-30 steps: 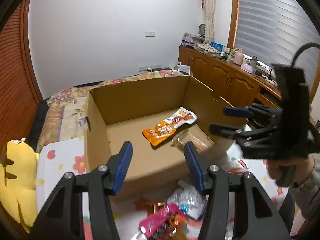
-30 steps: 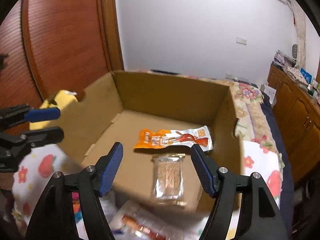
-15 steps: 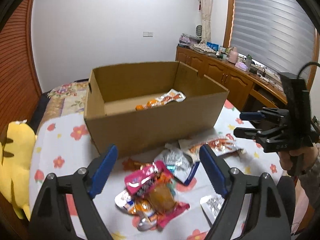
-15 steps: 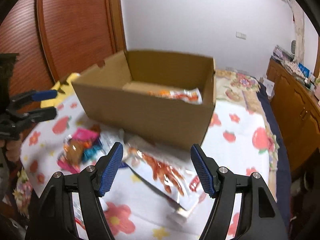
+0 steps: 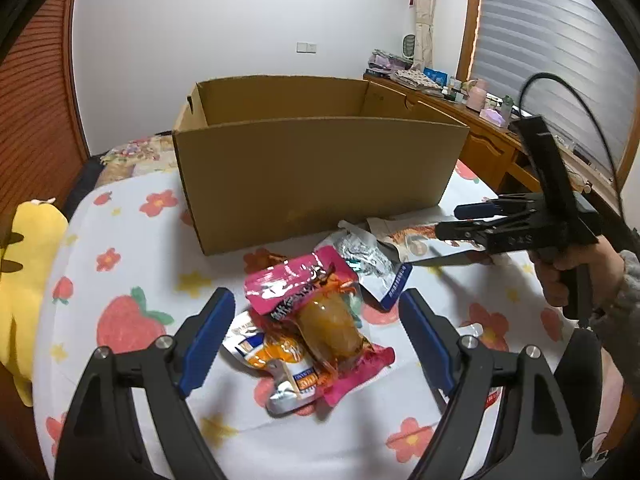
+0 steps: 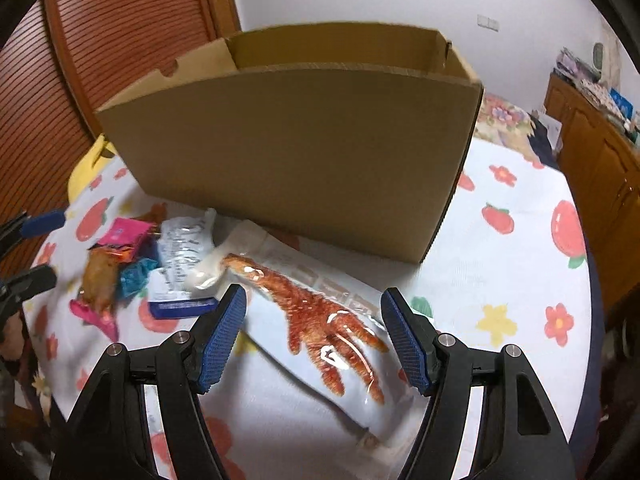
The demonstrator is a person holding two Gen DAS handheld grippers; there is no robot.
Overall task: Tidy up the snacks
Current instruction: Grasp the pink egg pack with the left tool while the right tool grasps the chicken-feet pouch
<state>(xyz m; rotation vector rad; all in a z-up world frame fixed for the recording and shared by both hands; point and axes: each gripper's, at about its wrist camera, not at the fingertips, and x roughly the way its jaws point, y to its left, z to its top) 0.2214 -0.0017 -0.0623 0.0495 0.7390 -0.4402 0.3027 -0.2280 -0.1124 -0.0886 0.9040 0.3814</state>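
Left gripper (image 5: 316, 332) wide open, empty, over pink snack packet (image 5: 320, 312) on desk (image 5: 120, 264). Right gripper (image 6: 314, 334) open, empty, straddling chicken-feet packet (image 6: 320, 320) before cardboard box (image 6: 296, 152). Risk: glossy overlapped packets may slip, or fingers (image 5: 208, 340) pinch two together.

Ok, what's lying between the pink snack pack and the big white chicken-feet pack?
A crinkled silver packet with a blue edge lies between the pink pack and the chicken-feet pack, touching both. The right wrist view shows it best.
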